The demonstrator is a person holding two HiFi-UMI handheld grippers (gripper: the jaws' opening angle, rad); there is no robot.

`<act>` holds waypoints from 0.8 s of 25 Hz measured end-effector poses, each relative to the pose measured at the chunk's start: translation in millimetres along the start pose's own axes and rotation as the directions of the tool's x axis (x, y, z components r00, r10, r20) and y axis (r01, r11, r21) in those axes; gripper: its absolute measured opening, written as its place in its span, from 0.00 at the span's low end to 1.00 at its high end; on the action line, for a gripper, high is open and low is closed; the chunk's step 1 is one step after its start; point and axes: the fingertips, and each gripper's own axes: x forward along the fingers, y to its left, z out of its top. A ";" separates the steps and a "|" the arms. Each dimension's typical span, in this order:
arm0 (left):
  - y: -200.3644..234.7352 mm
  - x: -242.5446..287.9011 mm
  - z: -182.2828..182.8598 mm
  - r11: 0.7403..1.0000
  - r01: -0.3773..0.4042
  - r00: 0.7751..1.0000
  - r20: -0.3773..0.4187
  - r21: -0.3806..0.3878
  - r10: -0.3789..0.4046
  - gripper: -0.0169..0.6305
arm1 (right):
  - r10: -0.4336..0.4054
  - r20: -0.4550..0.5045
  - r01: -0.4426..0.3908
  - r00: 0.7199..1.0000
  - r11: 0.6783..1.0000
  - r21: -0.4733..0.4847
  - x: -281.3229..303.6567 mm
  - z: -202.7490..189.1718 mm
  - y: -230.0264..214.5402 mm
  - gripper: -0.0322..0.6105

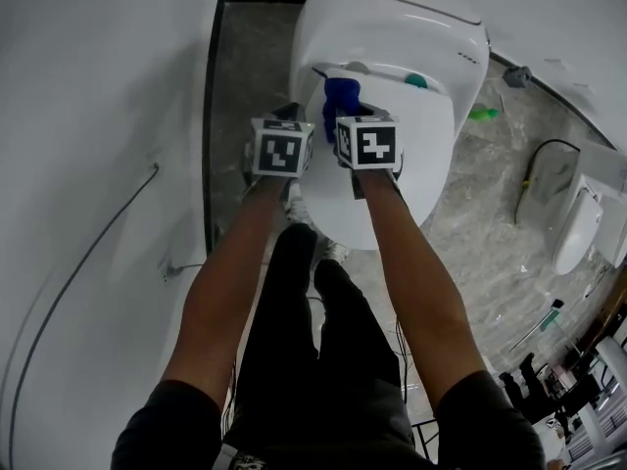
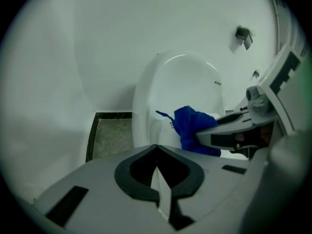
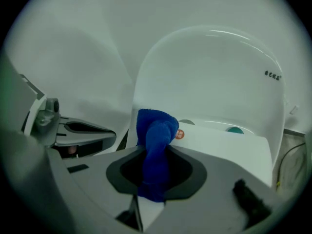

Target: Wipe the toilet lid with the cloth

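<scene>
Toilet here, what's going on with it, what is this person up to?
A person stands over a white toilet with a two-jaw gripper in each hand. The right gripper has its jaws clamped on a bunched blue cloth and holds it at the rear of the closed toilet lid, near the hinge. Whether the cloth touches the lid is unclear. The left gripper hangs just beside it, jaws shut and empty.
</scene>
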 end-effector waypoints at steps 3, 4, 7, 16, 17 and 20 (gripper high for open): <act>-1.8 4.4 9.2 0.999 0.024 0.999 0.023 -0.021 -0.024 0.04 | -0.034 -0.044 0.033 0.998 0.999 -0.013 6.5 4.9 -6.9 0.17; -3.7 5.8 11.2 0.999 0.027 0.999 0.027 -0.019 -0.026 0.04 | -0.039 -0.049 0.038 0.998 0.999 -0.012 6.8 5.1 -9.9 0.17; -18.0 10.5 15.0 0.999 0.027 1.000 0.014 0.027 -0.027 0.04 | -0.053 -0.052 0.053 0.997 0.999 0.006 0.3 0.7 -25.2 0.17; -123.1 34.4 27.8 0.972 0.209 0.978 0.005 0.111 -0.211 0.04 | -0.130 -0.052 0.134 0.990 0.986 0.094 -39.1 -35.4 -126.8 0.17; -134.5 36.8 28.9 0.967 0.227 0.973 0.004 0.116 -0.229 0.04 | -0.141 -0.051 0.146 0.989 0.983 0.109 -43.6 -39.6 -140.3 0.17; -165.9 40.3 33.0 0.951 0.279 0.959 0.001 0.134 -0.282 0.04 | -0.176 -0.051 0.181 0.983 0.975 0.131 -55.7 -49.9 -177.2 0.17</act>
